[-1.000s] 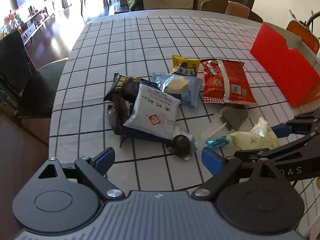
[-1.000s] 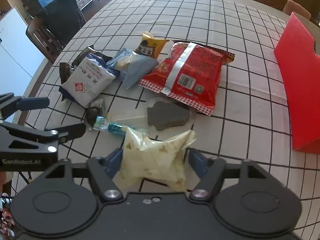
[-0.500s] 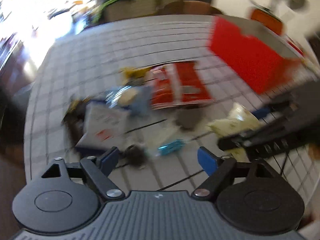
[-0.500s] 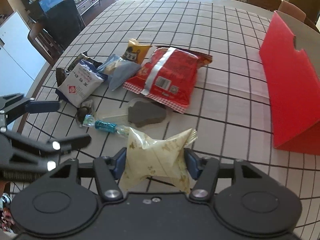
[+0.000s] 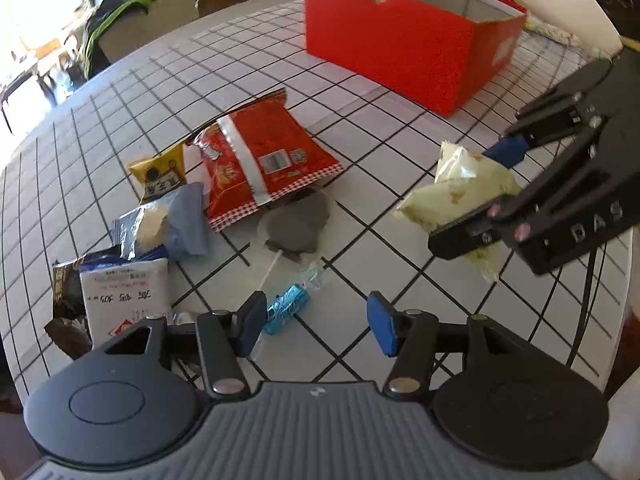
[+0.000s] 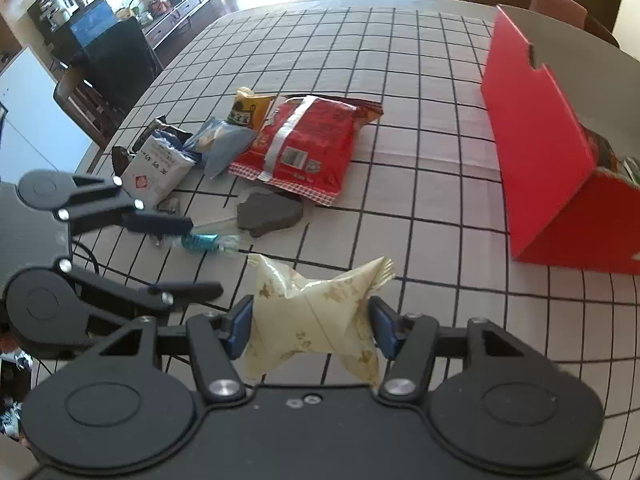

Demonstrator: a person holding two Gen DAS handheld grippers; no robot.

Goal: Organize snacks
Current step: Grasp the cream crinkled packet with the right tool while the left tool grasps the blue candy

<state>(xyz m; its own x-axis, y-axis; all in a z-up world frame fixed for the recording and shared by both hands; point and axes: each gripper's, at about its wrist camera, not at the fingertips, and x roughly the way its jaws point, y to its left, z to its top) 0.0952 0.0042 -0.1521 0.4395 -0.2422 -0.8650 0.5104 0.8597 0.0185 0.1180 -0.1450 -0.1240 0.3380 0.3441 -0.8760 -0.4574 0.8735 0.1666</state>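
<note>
My right gripper (image 6: 312, 326) is shut on a pale yellow snack packet (image 6: 316, 320) and holds it above the table; the packet also shows in the left wrist view (image 5: 460, 192). My left gripper (image 5: 316, 322) is open and empty, low over a blue-wrapped candy (image 5: 286, 308). The open red box (image 5: 404, 36) stands at the far right, with some packets inside it (image 6: 612, 156). A red chip bag (image 5: 260, 160), a yellow packet (image 5: 160, 174), a blue packet (image 5: 172, 224), a white packet (image 5: 124, 300) and a grey lollipop (image 5: 296, 226) lie on the checked tablecloth.
A dark packet (image 5: 64, 292) lies under the white one at the left table edge. Chairs (image 5: 168, 12) stand around the far side of the table. A white wall and dark cabinet (image 6: 108, 56) are to the left.
My right gripper has closed on the yellow packet and lifted it off the table. My left gripper has swung right and forward, so the red box is in its view.
</note>
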